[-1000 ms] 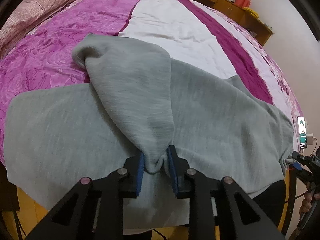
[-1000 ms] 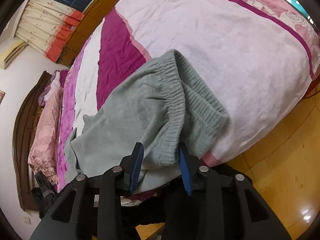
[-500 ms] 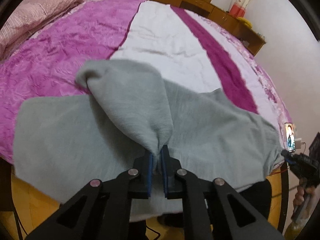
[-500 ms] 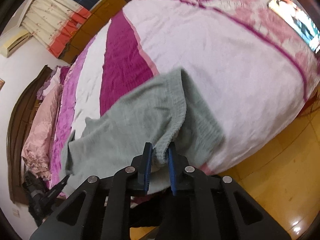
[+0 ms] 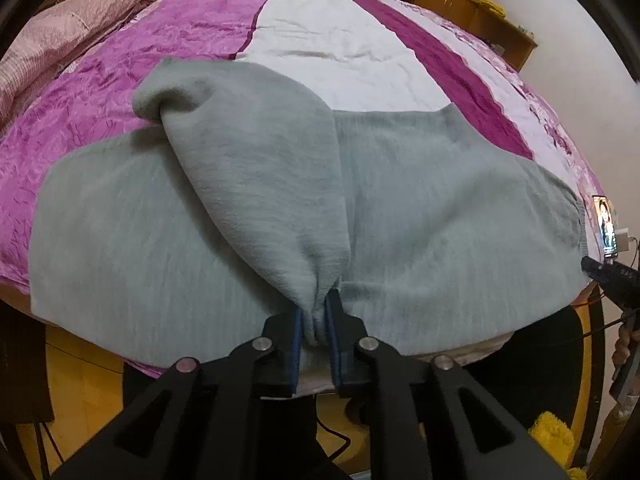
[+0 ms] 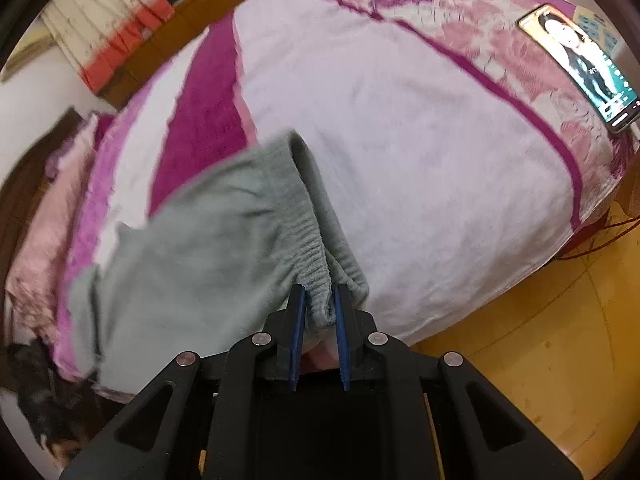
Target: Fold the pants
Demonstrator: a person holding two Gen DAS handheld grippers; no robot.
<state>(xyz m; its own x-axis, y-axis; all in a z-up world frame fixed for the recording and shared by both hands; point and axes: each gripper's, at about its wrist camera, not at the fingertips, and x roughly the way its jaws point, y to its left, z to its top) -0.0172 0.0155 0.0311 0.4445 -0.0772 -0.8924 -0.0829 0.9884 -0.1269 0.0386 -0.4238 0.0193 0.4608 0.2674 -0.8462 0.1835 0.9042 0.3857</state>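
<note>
Grey sweatpants (image 5: 440, 208) lie spread across the near edge of a bed. One leg is folded over the other, and its fold runs up to a rounded end (image 5: 176, 92). My left gripper (image 5: 318, 308) pinches a bunch of this folded fabric at the near edge. Its jaws are opening slightly, with the cloth still pressed between the blue pads. In the right wrist view the pants (image 6: 192, 248) stretch away to the left. My right gripper (image 6: 320, 300) is shut on the ribbed waistband (image 6: 308, 236) at the bed's edge.
The bed has a pink, magenta and white striped cover (image 5: 340, 40). A lit phone (image 6: 580, 68) lies on the bed's right corner. Pink bedding (image 5: 60, 40) is heaped at the far left. Yellow wooden floor (image 6: 540, 340) lies below the bed edge, with wooden cabinets along the far wall.
Both grippers closed from open around the fabric to a pinch on it. The left one shifted with its pinched fold. The right one rolled, bringing the phone into view.
</note>
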